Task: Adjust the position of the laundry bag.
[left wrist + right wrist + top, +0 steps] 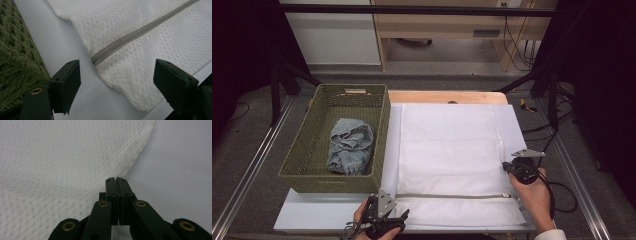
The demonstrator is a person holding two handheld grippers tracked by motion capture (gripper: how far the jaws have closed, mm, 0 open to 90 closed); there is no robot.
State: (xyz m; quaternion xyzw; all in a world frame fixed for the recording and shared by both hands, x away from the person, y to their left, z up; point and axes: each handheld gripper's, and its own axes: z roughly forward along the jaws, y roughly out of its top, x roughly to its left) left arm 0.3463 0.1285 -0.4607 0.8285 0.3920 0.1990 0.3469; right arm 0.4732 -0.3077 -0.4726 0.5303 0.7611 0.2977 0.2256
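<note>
The white mesh zippered laundry bag (452, 150) lies flat on the table (312, 212); it's light, limp and snag-prone. Your right gripper (116, 179) pinches its right edge closed; your left gripper (117, 82) gapes empty near the zipper (140, 32) end.

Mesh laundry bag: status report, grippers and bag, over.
Right gripper shut at the mesh laundry bag's right edge, hold unclear. Left gripper open near the closed zipper's end. Jeans in basket. Nothing in the way.
</note>
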